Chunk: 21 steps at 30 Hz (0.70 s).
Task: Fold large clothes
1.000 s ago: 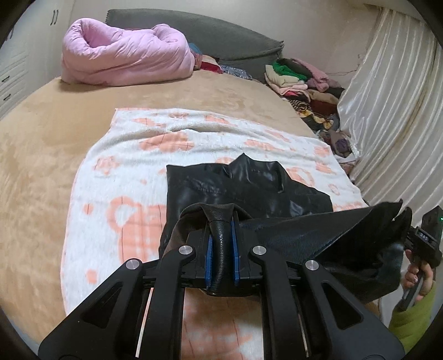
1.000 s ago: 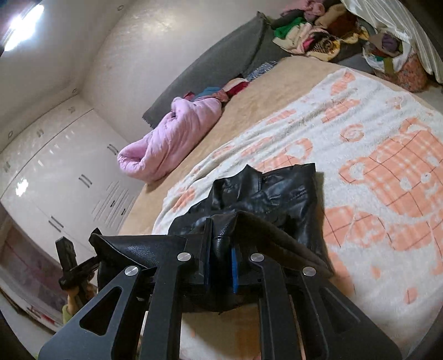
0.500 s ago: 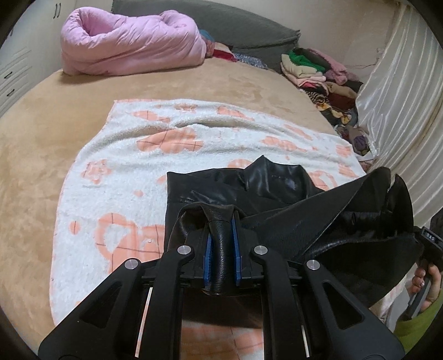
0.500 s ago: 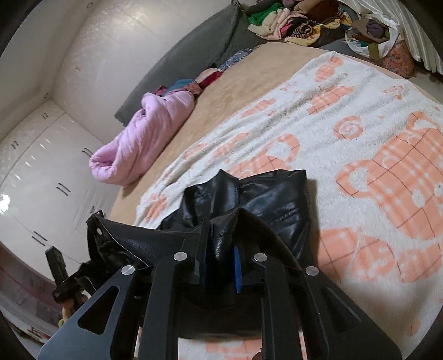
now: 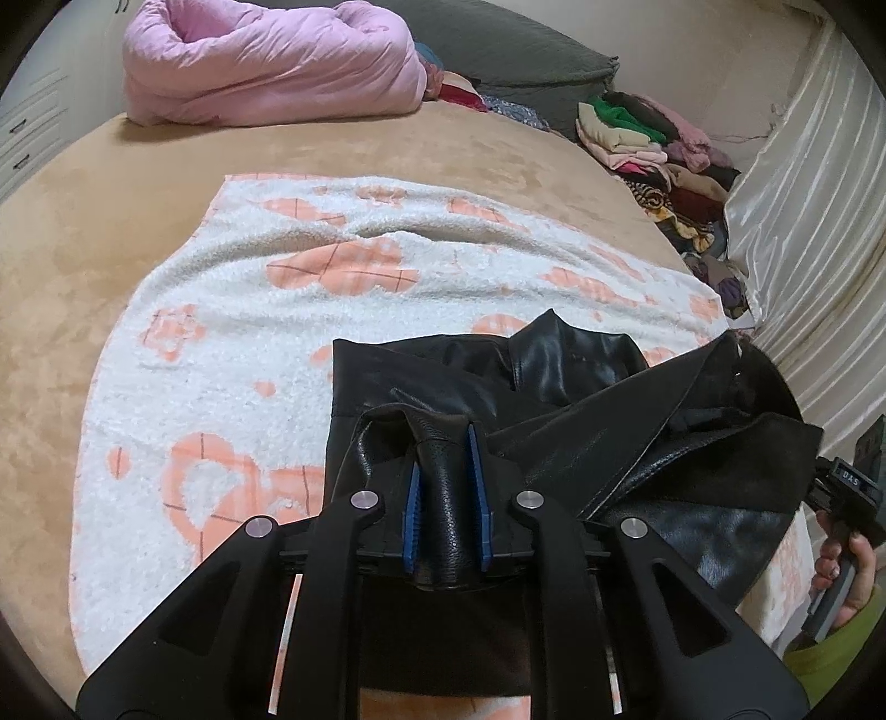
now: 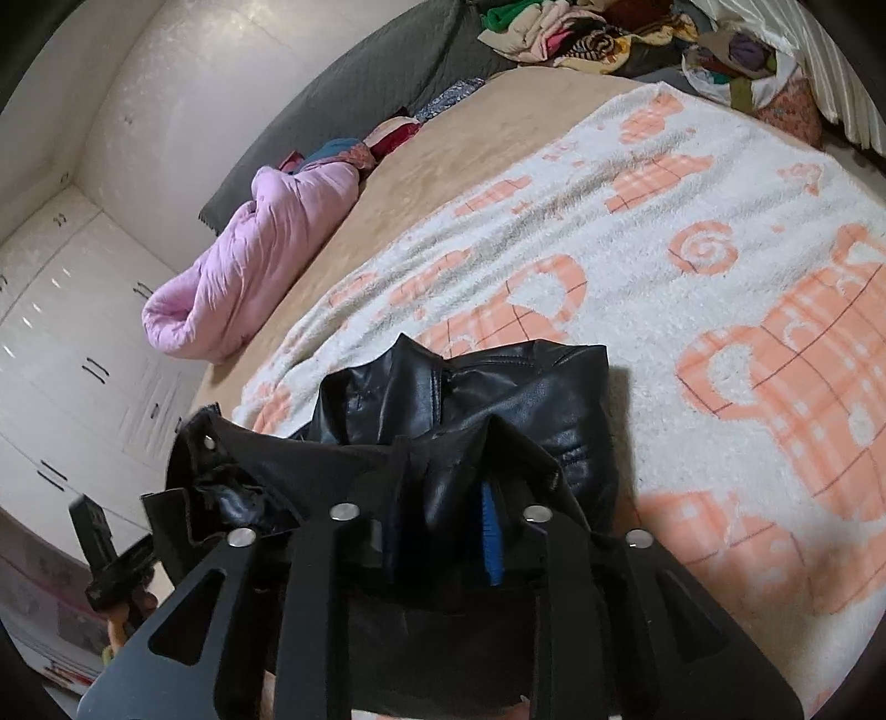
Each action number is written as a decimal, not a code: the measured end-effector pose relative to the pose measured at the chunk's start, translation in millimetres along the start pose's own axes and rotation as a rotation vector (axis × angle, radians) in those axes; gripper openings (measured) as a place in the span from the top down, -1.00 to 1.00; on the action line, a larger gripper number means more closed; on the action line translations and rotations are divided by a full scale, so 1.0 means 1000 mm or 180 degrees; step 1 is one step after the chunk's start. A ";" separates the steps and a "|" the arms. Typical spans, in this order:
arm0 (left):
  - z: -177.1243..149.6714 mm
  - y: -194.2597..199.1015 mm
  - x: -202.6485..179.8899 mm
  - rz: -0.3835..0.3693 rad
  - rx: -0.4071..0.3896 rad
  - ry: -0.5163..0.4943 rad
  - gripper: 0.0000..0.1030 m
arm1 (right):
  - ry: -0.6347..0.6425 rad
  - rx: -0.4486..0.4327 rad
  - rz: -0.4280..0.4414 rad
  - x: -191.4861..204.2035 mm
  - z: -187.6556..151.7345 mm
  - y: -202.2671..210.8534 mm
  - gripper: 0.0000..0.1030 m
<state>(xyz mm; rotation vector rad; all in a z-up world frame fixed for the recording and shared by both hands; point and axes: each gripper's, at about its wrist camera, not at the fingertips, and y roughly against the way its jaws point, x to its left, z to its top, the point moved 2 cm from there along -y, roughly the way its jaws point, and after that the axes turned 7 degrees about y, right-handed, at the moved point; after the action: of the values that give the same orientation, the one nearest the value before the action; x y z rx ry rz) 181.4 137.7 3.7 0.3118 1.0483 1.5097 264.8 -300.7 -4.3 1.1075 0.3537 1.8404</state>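
A black leather jacket (image 5: 554, 365) lies partly folded on a white and orange blanket (image 5: 249, 310), collar toward the far side. My left gripper (image 5: 446, 443) holds a fold of the jacket's near edge between its blue pads; its jaws are opening but the leather still fills the gap. In the right wrist view the jacket (image 6: 498, 387) has a fold standing between the jaws of my right gripper (image 6: 443, 482). Those jaws are opening, and the right blue pad (image 6: 490, 543) shows bare, off the leather. The raised edge sags between the two grippers.
The blanket covers a tan bed (image 5: 83, 221). A rolled pink duvet (image 5: 266, 61) lies by the grey headboard (image 5: 526, 50). Piled clothes (image 5: 653, 149) and a pale curtain (image 5: 803, 221) stand to the right. White wardrobe doors (image 6: 72, 360) line the left side.
Both grippers have carried the jacket's near edge forward and down over the part that lies on the blanket. The right jaws have spread apart, and the left jaws have widened slightly.
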 end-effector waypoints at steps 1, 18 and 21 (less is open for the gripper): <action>0.001 -0.001 0.002 -0.0034 -0.0004 0.0037 0.80 | 0.0000 -0.0019 0.0001 -0.002 0.001 -0.001 0.40; 0.000 -0.010 0.016 0.0236 -0.0142 -0.0183 0.20 | 0.1163 -0.0044 -0.0709 0.008 -0.007 -0.028 -0.44; -0.007 -0.040 0.013 0.0393 -0.0016 -0.0343 0.17 | 0.1254 0.0115 -0.0784 0.009 -0.006 -0.054 -0.44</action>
<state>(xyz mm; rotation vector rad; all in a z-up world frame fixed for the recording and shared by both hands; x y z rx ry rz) 198.7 142.0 -34.8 0.4566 0.9542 1.5871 289.2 -263.4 -37.4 0.6828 0.7209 1.8268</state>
